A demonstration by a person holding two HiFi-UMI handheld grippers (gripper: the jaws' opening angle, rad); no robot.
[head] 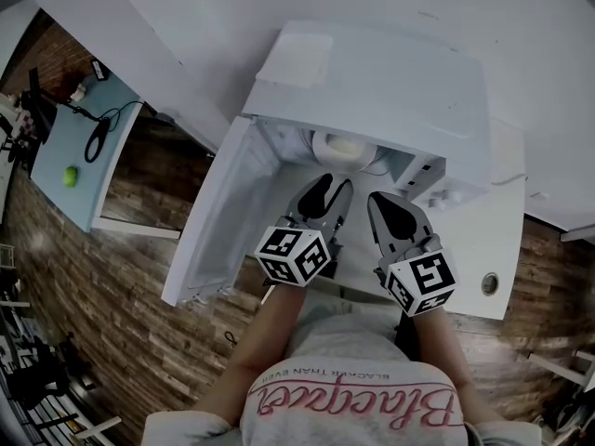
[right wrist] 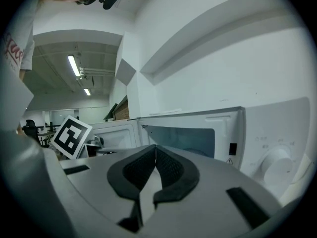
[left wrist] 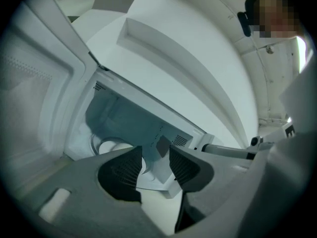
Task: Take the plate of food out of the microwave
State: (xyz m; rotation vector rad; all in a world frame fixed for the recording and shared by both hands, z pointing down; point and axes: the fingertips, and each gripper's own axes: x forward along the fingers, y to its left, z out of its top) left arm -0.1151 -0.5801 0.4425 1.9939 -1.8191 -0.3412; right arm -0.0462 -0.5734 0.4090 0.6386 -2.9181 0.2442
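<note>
The plate (head: 337,145) sat inside the microwave (head: 372,86), upper centre of the head view, its contents indistinct. The door (head: 228,216) stood open toward the frame's left. The left gripper (left wrist: 156,155) faced the cavity below the plate, jaws parted, holding nothing. The right gripper (right wrist: 155,150), alongside, had its jaws pressed together, empty.

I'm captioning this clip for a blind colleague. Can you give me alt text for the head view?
Seen from above, a person holds two grippers before a white microwave whose door hangs open to the left, a plate inside. The left gripper is open, the right gripper shut, both empty.
</note>
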